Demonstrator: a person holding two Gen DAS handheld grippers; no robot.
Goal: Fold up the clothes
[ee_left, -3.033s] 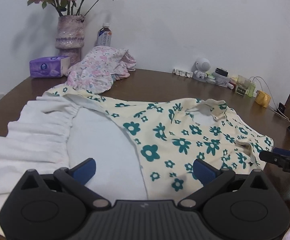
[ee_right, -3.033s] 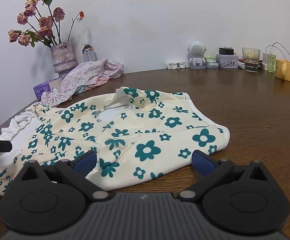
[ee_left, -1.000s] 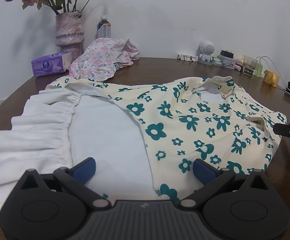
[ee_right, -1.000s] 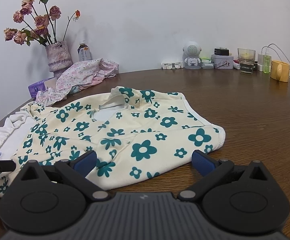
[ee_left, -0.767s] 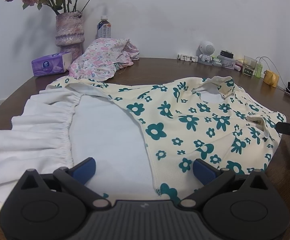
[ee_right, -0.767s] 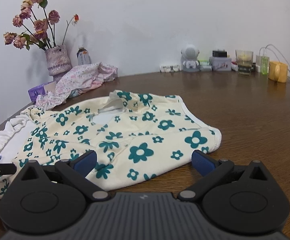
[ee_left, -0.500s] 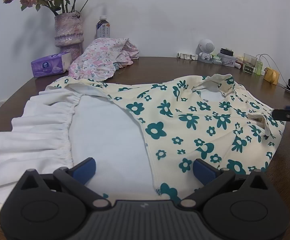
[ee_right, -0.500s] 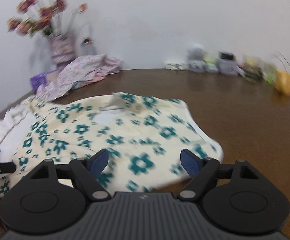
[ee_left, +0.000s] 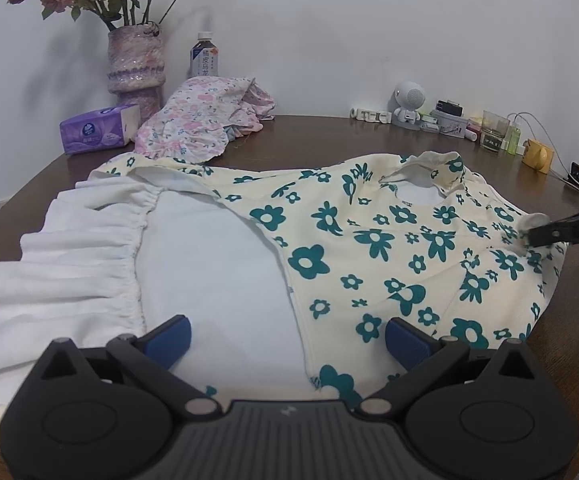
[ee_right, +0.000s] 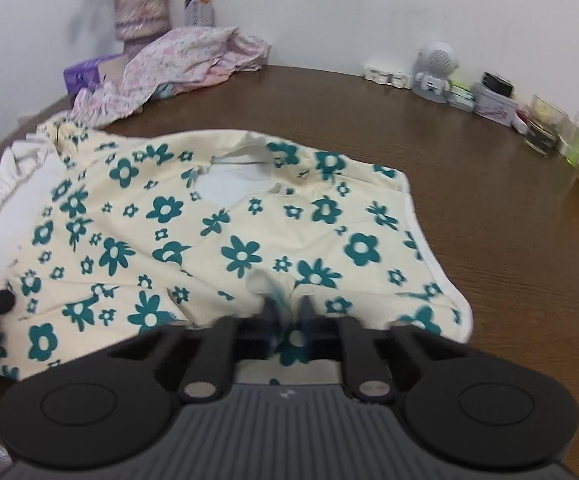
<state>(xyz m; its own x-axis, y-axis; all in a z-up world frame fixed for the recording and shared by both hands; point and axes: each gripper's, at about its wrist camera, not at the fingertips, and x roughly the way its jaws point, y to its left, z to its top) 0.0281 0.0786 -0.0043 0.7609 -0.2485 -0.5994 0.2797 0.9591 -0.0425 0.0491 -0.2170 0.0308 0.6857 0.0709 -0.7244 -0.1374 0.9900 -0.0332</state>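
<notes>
Floral dress (ee_right: 217, 216): right hand-held gripper (ee_right: 285, 312), wide open a second ago, now pinches its near edge at lower centre; folding can begin; left hand-held gripper (ee_left: 287, 338) gapes empty.

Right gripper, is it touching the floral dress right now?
Touching. The right wrist view shows the right gripper shut on a raised pinch of the floral dress.

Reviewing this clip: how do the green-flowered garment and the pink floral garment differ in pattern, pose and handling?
The green-flowered garment has large teal flowers on cream; the pink floral garment has small pink blooms. The green-flowered one lies spread flat mid-table; the pink one sits bunched by the vase. The right gripper is shut on a fold of the green-flowered one; nothing touches the pink one. Both rest on the table.
</notes>
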